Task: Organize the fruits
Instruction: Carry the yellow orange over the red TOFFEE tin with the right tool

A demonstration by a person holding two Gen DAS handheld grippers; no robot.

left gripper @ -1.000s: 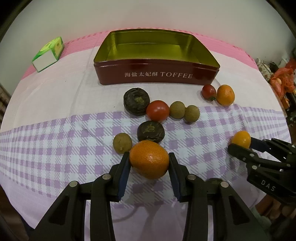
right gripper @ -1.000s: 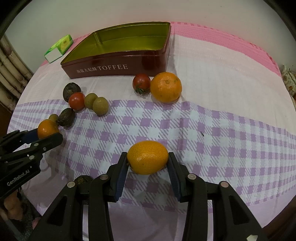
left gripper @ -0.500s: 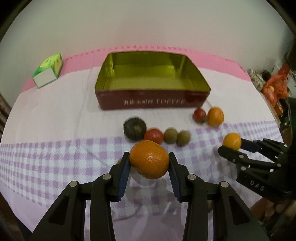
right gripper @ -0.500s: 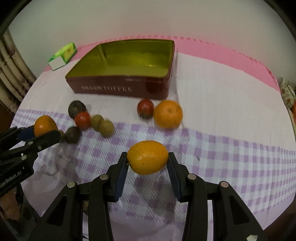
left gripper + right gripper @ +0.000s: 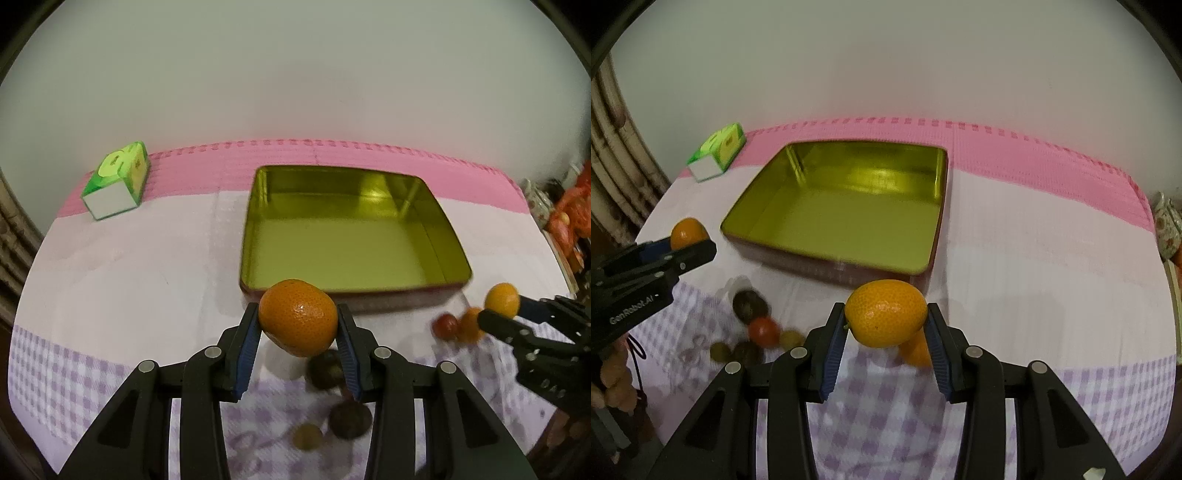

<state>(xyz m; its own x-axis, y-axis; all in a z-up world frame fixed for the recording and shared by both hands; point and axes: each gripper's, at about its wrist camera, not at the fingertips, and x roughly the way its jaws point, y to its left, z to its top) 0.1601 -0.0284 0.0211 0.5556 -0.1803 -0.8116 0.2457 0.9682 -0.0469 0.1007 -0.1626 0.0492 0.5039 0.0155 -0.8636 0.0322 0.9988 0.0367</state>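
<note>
My left gripper (image 5: 297, 328) is shut on an orange mandarin (image 5: 297, 316) and holds it in the air, just short of the near wall of the empty gold-lined toffee tin (image 5: 354, 236). My right gripper (image 5: 886, 328) is shut on a smaller oval kumquat (image 5: 885, 312), also in the air before the tin (image 5: 842, 221). The right gripper shows in the left wrist view (image 5: 517, 314). The left gripper shows in the right wrist view (image 5: 687, 238). Loose fruits lie on the cloth below: dark round ones (image 5: 325, 369), a red tomato (image 5: 764, 331), an orange (image 5: 916, 350).
A green and white box (image 5: 116, 184) stands at the back left of the table. The checked cloth (image 5: 1052, 295) meets a pink strip along the far edge, against a white wall. Clutter (image 5: 569, 221) sits off the table's right side.
Both grippers have risen and moved forward toward the tin with their fruits. The tin's inside now shows from above, and the loose fruits have dropped low in both views.
</note>
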